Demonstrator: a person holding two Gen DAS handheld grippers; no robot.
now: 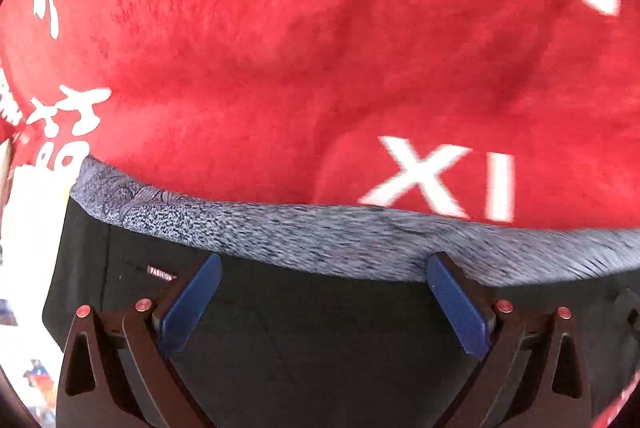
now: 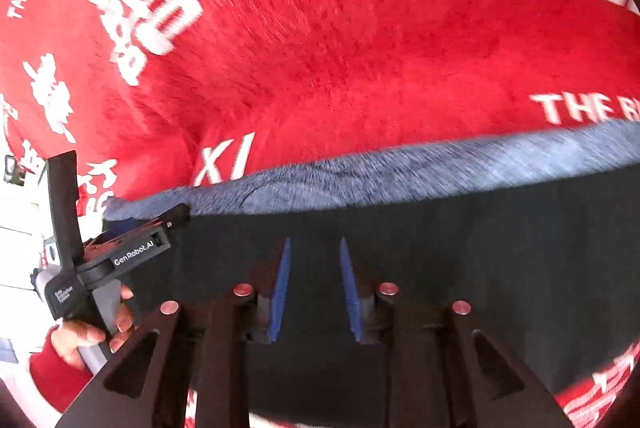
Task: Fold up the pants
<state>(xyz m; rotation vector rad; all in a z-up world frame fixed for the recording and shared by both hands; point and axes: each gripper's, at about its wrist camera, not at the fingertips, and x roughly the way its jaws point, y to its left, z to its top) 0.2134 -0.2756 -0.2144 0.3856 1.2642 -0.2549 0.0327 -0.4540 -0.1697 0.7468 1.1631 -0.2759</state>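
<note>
Black pants (image 1: 320, 332) lie flat on a red blanket, with a mottled grey band (image 1: 320, 232) along their far edge. A small "FASHION" label (image 1: 161, 273) sits near the left corner. My left gripper (image 1: 324, 260) stands wide open over the black cloth, its blue pads (image 1: 188, 308) just short of the grey band, holding nothing. In the right wrist view the same pants (image 2: 440, 248) and grey band (image 2: 360, 172) fill the lower half. My right gripper (image 2: 315, 241) hovers over the black cloth with a narrow gap between its pads, nothing pinched. The left gripper (image 2: 176, 218) shows at the pants' left end.
The red plush blanket (image 1: 260, 48) with white lettering covers the surface beyond the pants and shows again (image 2: 340, 28) in the right wrist view. A hand (image 2: 80, 336) in a red sleeve (image 2: 52, 376) holds the left gripper's handle. A bright white area lies at the far left.
</note>
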